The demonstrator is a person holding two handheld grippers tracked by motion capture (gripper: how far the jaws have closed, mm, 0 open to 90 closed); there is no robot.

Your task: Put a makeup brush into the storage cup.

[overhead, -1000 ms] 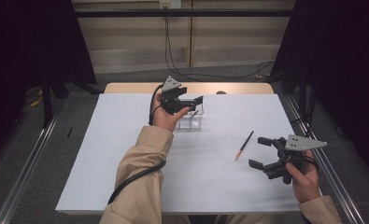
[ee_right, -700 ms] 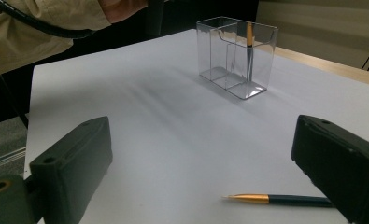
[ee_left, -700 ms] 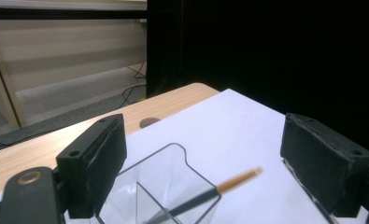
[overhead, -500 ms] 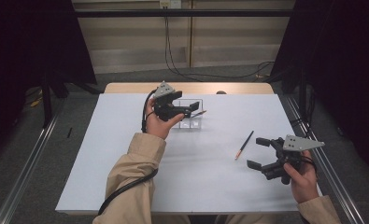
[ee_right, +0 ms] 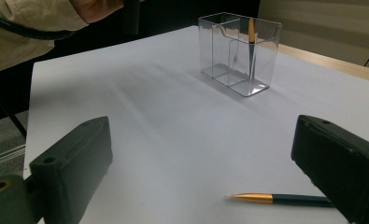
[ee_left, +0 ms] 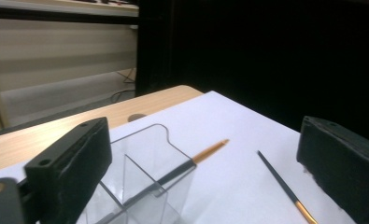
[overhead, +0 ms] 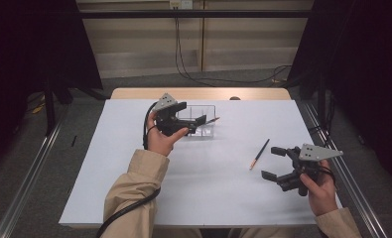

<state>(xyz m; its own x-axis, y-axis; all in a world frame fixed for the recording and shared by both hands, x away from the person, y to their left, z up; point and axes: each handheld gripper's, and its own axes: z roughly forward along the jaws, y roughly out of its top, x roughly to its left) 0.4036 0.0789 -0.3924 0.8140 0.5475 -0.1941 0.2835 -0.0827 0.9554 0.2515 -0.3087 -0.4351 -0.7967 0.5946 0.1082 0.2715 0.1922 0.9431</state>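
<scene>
My left gripper (overhead: 196, 121) hangs beside the clear organizer (overhead: 207, 130) at the far middle of the desk (overhead: 109, 173). Its jaws have just been opening and stand wide apart with nothing between them. One pen (ee_right: 251, 44) leans inside the organizer's compartment, its gold end poking over the rim. The second pen (overhead: 259, 153) lies flat on the desk, well apart from the organizer. It sits just ahead of my right gripper (overhead: 273, 162), whose jaws are also spread and empty. Its long axis runs diagonally, gold tip toward me. The right hand is clearly nearer, so I judge that pickup falls to it.
</scene>
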